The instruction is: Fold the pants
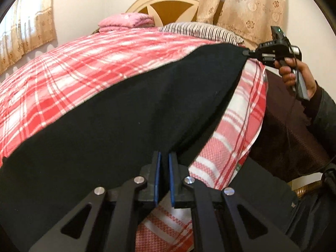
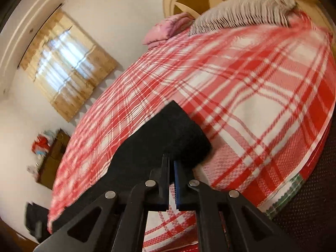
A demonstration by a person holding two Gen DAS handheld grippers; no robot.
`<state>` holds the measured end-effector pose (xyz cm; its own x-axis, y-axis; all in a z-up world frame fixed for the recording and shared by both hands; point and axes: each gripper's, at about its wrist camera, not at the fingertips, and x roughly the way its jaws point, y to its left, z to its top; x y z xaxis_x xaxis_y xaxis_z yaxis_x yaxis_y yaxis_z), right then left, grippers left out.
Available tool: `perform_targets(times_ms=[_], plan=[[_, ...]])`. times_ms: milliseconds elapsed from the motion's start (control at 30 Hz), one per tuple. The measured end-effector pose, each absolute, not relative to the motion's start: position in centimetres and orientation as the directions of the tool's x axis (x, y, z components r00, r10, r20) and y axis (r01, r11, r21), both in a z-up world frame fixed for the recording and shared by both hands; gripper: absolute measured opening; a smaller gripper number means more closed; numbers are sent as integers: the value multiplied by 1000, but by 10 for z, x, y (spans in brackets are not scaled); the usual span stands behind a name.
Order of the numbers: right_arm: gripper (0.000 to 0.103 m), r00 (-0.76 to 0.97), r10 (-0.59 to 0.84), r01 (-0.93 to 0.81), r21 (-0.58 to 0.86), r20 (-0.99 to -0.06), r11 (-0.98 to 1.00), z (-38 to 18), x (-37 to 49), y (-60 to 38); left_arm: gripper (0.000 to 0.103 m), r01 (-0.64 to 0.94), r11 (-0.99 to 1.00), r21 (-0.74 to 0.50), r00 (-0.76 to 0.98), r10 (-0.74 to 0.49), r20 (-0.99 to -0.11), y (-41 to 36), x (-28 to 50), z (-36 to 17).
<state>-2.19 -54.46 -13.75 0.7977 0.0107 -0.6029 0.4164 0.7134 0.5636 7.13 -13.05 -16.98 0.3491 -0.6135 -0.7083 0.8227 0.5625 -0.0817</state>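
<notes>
Black pants (image 1: pixel 126 115) lie across a red and white checked bedspread (image 1: pixel 73 67). At the bottom of the left wrist view my left gripper (image 1: pixel 164 154) is shut on the near edge of the cloth, which runs between its blue pads (image 1: pixel 157 174). The same edge stretches up to the right, where my right gripper (image 1: pixel 245 53), held by a hand (image 1: pixel 294 73), pinches the far corner. Seen from the right wrist, the right gripper (image 2: pixel 171 159) is shut on the pants (image 2: pixel 163 132), which run away to the lower left. The right wrist view is blurred.
A pink pillow (image 1: pixel 126 22) and a striped pillow (image 1: pixel 199 31) lie at the cream headboard (image 1: pixel 168 2). The bed's edge drops to a dark brown floor covering (image 1: pixel 283 130) on the right. Beige curtains (image 2: pixel 67 67) hang on the wall, and a low brown cabinet (image 2: pixel 52 157) stands beyond the bed.
</notes>
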Motion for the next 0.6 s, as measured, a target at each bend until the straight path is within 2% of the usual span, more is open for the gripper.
perform_targets(times_ms=[67,100,167,200,233,333,433,600], plan=[[6,792,-20,437,544,-610,716,-133,-25,-546,13,823,564,-66,365,-614,-700,-130,68,-169],[11,792,-50,451,529,-608,718,-128,-28,-546,13,822,566,-62,370,-614,-698,-130,67,-168],[27,797,-104,471,506,-594,723,-118,-33,-547,20,823,563,-66,366,-616,-697,-128,66,-167],[39,803,-125,475,500,-583,724,-112,-36,-549,22,828,557,-70,358,-619,-699,-127,65,-166],[43,814,-139,471,502,-564,725,-105,-38,-552,23,832,550,-71,352,-622,-699,-125,63,-165],[43,833,-139,457,526,-535,717,-91,-33,-565,32,848,528,-42,352,-620,-702,-119,53,-160],[43,825,-68,425,537,-560,729,-88,-8,-576,45,841,541,-17,384,-619,-685,-110,52,-154],[43,763,114,391,595,-637,702,-107,42,-587,52,786,617,-36,449,-610,-653,-95,73,-149]])
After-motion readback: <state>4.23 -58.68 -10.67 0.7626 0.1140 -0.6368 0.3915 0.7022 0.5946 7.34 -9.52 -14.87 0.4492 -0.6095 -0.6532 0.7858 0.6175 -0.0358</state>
